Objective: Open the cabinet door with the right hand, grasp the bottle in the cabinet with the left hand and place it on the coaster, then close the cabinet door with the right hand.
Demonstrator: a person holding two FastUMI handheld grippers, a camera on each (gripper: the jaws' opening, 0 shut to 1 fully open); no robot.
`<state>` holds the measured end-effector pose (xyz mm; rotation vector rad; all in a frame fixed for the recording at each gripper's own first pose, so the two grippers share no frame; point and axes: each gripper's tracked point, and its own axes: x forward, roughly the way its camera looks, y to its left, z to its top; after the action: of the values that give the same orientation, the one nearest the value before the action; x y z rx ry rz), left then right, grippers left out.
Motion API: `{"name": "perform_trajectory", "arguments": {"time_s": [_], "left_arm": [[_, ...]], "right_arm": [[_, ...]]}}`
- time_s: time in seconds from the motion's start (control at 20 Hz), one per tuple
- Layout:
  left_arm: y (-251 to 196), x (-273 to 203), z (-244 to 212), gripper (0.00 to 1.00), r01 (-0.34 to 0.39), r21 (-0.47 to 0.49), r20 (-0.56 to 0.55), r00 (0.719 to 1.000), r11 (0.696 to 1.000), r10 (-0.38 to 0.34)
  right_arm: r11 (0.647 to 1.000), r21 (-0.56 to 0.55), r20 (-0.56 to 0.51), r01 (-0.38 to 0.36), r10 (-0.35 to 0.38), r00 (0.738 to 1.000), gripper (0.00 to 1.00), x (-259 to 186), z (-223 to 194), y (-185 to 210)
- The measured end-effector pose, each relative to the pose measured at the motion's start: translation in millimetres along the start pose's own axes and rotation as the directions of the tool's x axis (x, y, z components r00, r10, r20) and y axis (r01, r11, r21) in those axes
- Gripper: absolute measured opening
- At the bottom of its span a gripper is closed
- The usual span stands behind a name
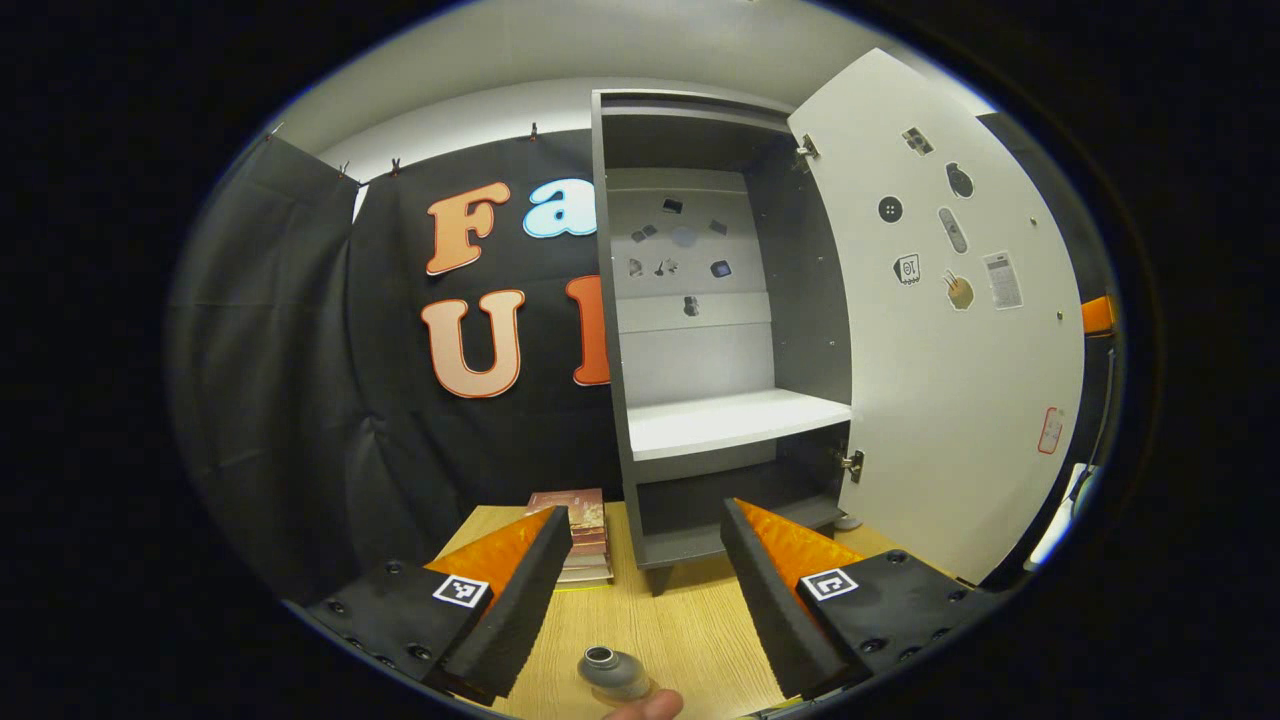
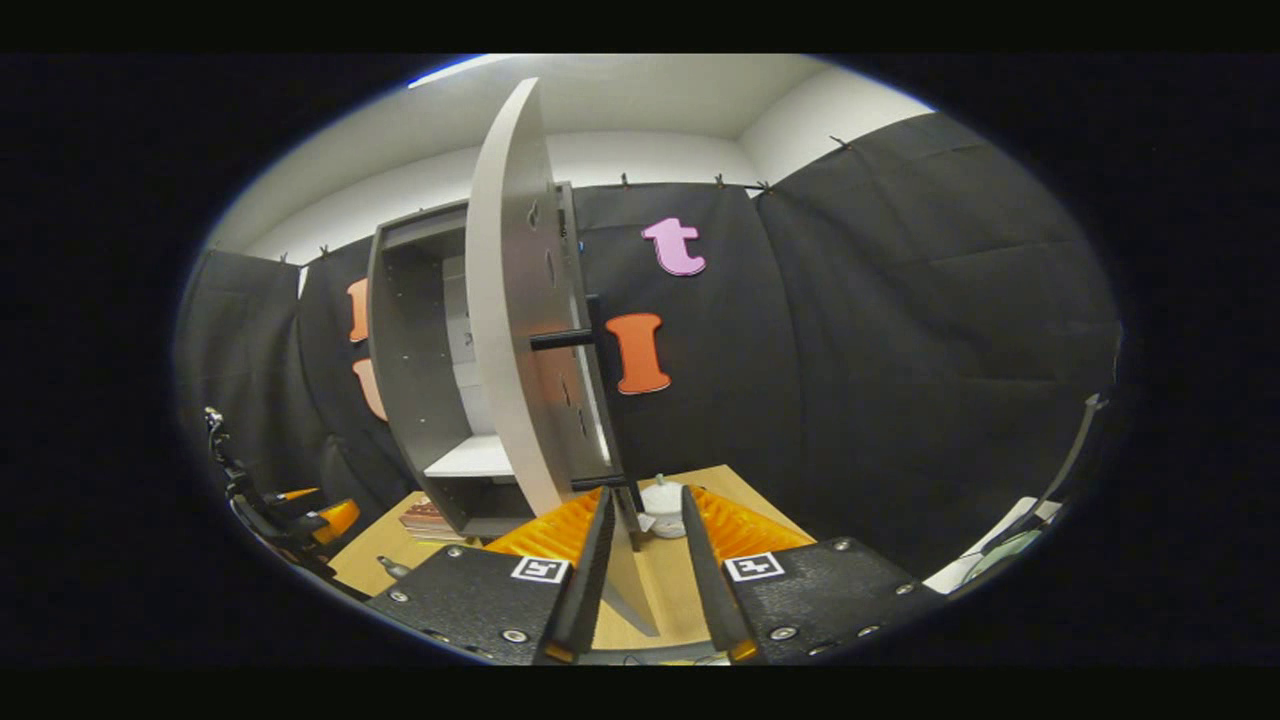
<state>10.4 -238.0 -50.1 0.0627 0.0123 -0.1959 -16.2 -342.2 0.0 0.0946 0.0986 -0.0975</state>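
The grey cabinet (image 1: pixel 620 300) stands open, and its white shelf (image 1: pixel 730 420) is bare. Its white door (image 1: pixel 940 330) is swung out to the right. A small grey bottle (image 1: pixel 612 672) stands upright on the wooden table (image 1: pixel 690 625), low between the fingers of my open left gripper (image 1: pixel 645 510) and not touched by them. What lies under the bottle is cut off. In the right gripper view the door (image 2: pixel 510 300) shows edge-on. Its thin black handle bar (image 2: pixel 628 515) runs down between the fingers of my right gripper (image 2: pixel 648 492), which stand a narrow gap apart.
A stack of books (image 1: pixel 585 535) lies left of the cabinet's foot. A small white round object (image 2: pixel 662 500) sits on the table past the door. A fingertip (image 1: pixel 642 706) shows beside the bottle. The left gripper (image 2: pixel 300 520) appears far left in the right gripper view.
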Motion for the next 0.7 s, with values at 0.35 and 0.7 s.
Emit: {"name": "perform_trajectory", "arguments": {"time_s": [0.35,0.7], "left_arm": [[3,-1,1,0.98,0.001,0.005,-0.005,1.000,1.000,-0.001],[12,-2,-5,0.98,-0.009,0.013,-0.018,1.000,1.000,0.009]], "right_arm": [[0.999,-0.011,0.006,-0.034,0.034,0.999,0.37,-2,-4,25],[0.984,0.000,-0.008,-0.179,0.179,0.984,0.42,0,-13,87]]}}
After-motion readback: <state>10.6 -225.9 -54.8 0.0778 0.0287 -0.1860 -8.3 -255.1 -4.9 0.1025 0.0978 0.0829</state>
